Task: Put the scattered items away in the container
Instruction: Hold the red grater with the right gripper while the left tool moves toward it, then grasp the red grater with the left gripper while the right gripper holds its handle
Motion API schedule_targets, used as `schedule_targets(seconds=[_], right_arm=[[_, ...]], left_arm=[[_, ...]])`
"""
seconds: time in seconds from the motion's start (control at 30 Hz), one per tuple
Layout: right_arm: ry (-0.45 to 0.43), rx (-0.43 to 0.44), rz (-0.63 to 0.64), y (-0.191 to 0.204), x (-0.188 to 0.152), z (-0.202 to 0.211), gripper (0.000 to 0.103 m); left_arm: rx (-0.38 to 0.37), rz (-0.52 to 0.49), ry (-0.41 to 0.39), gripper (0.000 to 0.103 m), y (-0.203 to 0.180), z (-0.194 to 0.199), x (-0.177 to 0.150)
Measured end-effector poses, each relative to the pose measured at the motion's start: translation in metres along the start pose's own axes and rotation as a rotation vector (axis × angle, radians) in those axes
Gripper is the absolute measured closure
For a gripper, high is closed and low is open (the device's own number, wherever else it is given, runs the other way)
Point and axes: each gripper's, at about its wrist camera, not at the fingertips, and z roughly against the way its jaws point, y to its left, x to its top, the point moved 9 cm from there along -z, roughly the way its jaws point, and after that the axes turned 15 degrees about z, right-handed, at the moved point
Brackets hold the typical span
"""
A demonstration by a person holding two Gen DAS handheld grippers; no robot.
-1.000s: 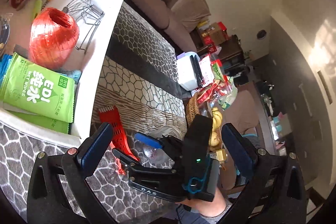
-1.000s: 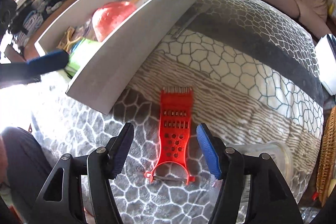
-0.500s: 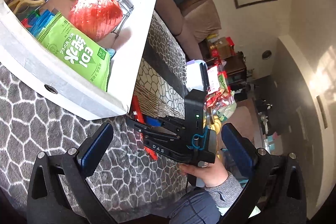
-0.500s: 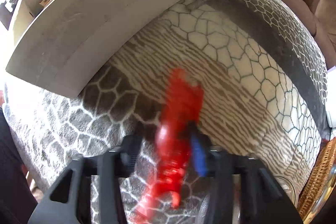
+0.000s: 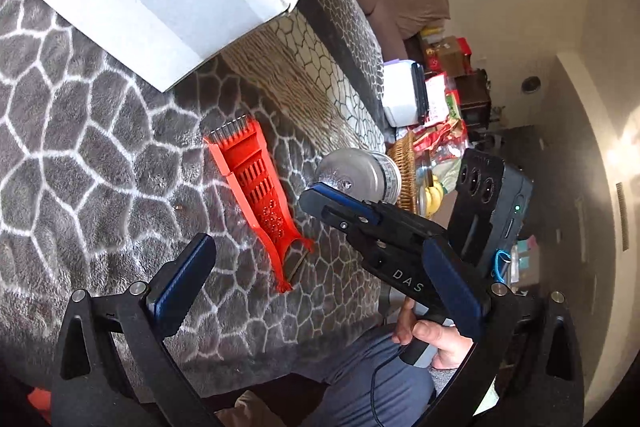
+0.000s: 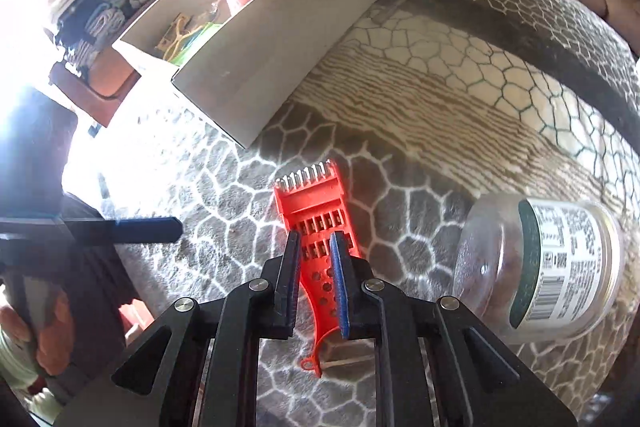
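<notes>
Right claw nearly closed, pads straddling the red grater, which appears to lie flat on the patterned blanket just off the white box's near corner. Left claw open, idle. Recommend confirming firm mid-body grip, then lifting clear over the wall.

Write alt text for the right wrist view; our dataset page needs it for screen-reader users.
The right gripper, nearly shut, hangs over a red plastic grater lying on a grey patterned blanket; grip unclear. A clear labelled jar lies on its side to the right, and a white box of collected items sits beyond.
</notes>
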Motion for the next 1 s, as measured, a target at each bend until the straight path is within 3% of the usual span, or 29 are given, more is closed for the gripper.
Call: schedule_targets(seconds=[0.07,0.1,0.13,0.2,0.27,0.4,0.43,0.53,0.67,0.83,0.9,0.97,1.0], right_arm=[[0.03,-0.076,0.015,0.007,-0.008,0.004,0.083],[0.023,-0.071,0.019,0.01,-0.013,0.008,0.074],[0.007,-0.067,0.032,0.015,-0.017,0.011,0.053],[0.005,-0.115,0.087,0.023,-0.029,0.013,0.026],[0.029,-0.145,0.123,0.025,-0.038,0.004,0.025],[0.065,-0.12,0.128,0.027,-0.048,-0.021,0.028],[0.067,-0.115,0.133,0.028,-0.05,-0.024,0.041],[0.044,-0.157,0.17,0.03,-0.048,-0.024,0.061],[-0.014,-0.176,0.192,0.041,-0.046,-0.011,0.062],[-0.057,0.076,0.001,0.054,-0.052,-0.007,0.063],[-0.097,0.2,-0.128,0.053,-0.055,-0.009,0.063],[-0.141,0.283,-0.238,0.048,-0.058,-0.009,0.063],[-0.149,0.291,-0.255,0.047,-0.06,-0.01,0.063]], left_arm=[[-0.011,-0.01,0.006,0.0,-0.002,-0.002,-0.001],[-0.023,-0.008,0.01,0.0,-0.002,-0.002,-0.001],[-0.029,-0.003,0.014,0.0,-0.002,-0.002,0.0],[-0.013,-0.003,0.015,0.0,0.0,-0.004,0.001],[0.007,-0.004,0.019,0.0,0.002,-0.009,0.001],[0.041,-0.019,0.04,0.0,0.001,-0.022,0.0],[0.051,-0.024,0.048,0.0,0.0,-0.026,-0.001],[0.068,-0.026,0.067,0.0,-0.002,-0.034,-0.003],[0.044,0.018,0.089,0.0,0.0,-0.038,-0.004],[0.006,0.096,0.126,0.0,0.013,-0.049,-0.005],[-0.021,0.074,0.123,0.0,0.009,-0.046,-0.006],[-0.007,0.063,0.098,0.002,0.011,-0.044,-0.003],[0.015,0.063,0.091,0.01,0.014,-0.045,-0.002]])
